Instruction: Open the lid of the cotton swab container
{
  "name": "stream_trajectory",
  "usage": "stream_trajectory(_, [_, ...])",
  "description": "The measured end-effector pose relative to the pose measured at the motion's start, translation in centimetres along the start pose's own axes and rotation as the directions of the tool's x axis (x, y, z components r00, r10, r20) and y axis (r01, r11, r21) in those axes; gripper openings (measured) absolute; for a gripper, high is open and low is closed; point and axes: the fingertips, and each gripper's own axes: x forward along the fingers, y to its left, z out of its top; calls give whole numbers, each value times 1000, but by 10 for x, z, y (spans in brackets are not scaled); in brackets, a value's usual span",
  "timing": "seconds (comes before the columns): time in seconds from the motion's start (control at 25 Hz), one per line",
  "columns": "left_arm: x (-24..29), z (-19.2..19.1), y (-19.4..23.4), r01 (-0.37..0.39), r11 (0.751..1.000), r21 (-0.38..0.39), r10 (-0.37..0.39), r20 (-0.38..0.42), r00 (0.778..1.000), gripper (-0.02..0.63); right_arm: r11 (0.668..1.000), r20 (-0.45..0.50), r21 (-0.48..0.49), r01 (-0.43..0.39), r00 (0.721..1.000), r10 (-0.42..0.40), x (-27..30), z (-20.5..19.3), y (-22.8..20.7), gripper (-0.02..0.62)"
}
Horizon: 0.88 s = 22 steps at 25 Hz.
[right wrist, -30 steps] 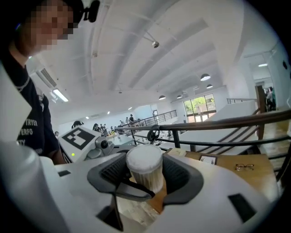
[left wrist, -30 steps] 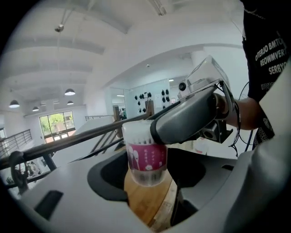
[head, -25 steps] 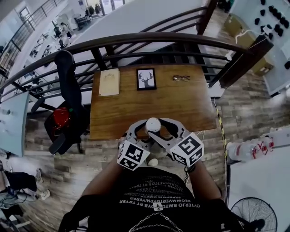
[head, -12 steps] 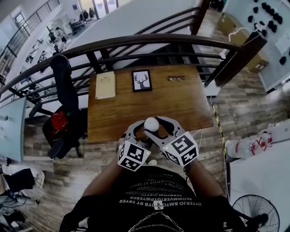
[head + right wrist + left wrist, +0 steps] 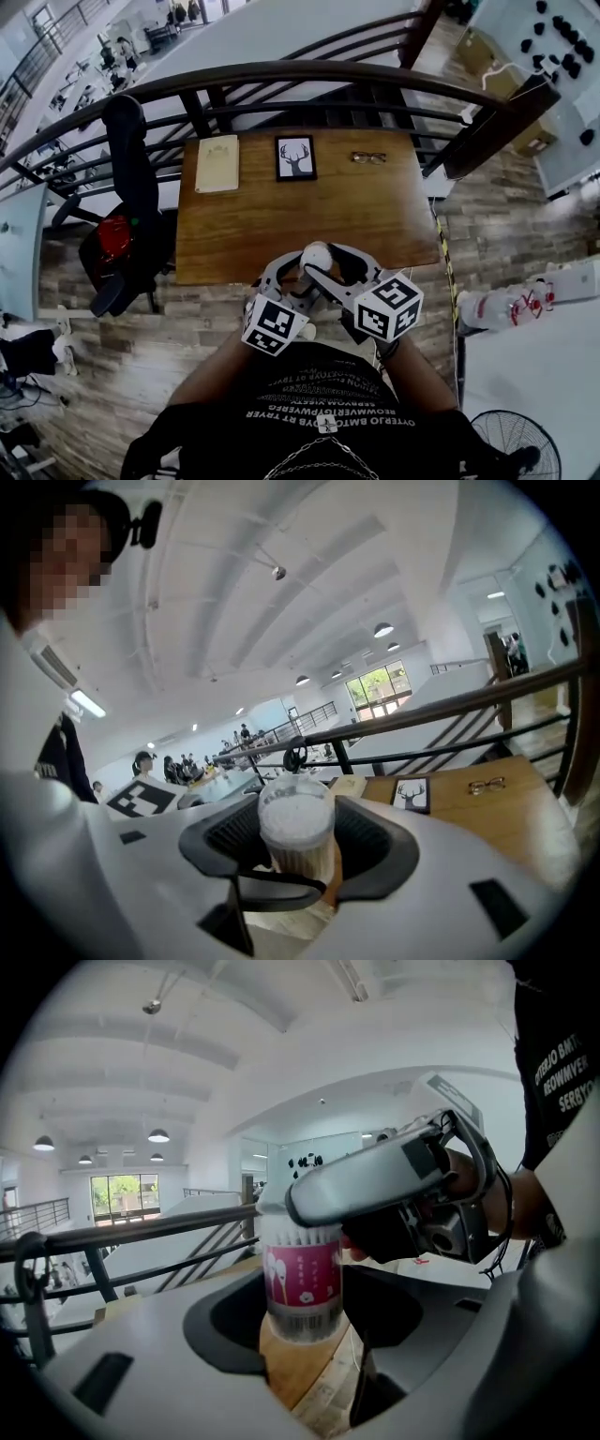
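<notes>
shirt (image 5: 323, 405) print upside down, illegible, cotton swab container (image 5: 302, 1283) label characters unreadable

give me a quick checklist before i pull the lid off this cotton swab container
1. Left gripper clamped on the container: ok, its jaws pinch the labelled body.
2. Right gripper on the lid: ok, the lid sits between its jaws.
3. Lid seated: ok, on and not yet lifted.
4. Container upright: ok, roughly vertical in the left gripper view.
5. Grip firm enough for the pull: cannot tell.
</notes>
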Motion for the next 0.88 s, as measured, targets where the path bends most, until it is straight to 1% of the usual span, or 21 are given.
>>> stream_trajectory(0.08, [0,-1,4,8,999,-35,-8,5,1000,262,998,41,64,-24,999,22,-1,4,-2,258])
stream_trajectory(0.12, [0,-2,7,9,999,-49,-8,6,1000,262,997,55,73,-32,998,28,-2,6,-3,259])
stream_trajectory(0.32, [-3,-1,18,-9,998,-58,10,8,1000,264,998,96,49,-51,994,46,-5,11,-2,258])
stream_trajectory(0.44, [-6,4,26,-29,998,-57,29,9,1000,264,994,131,61,-86,988,77,-8,17,-1,258])
stream_trajectory(0.52, [-10,8,34,-49,997,-63,50,12,999,264,994,143,49,-103,985,95,-11,22,2,258])
stream_trajectory(0.6, [-14,14,42,-69,994,-81,71,23,997,264,995,143,19,-97,985,93,-13,26,2,229])
stream_trajectory(0.8, [-22,27,55,-109,990,-87,113,43,993,264,995,116,-31,-95,988,98,-14,27,1,229])
stream_trajectory(0.88, [-24,27,62,-133,987,-88,136,37,990,265,995,94,-45,-89,991,93,-12,24,0,230])
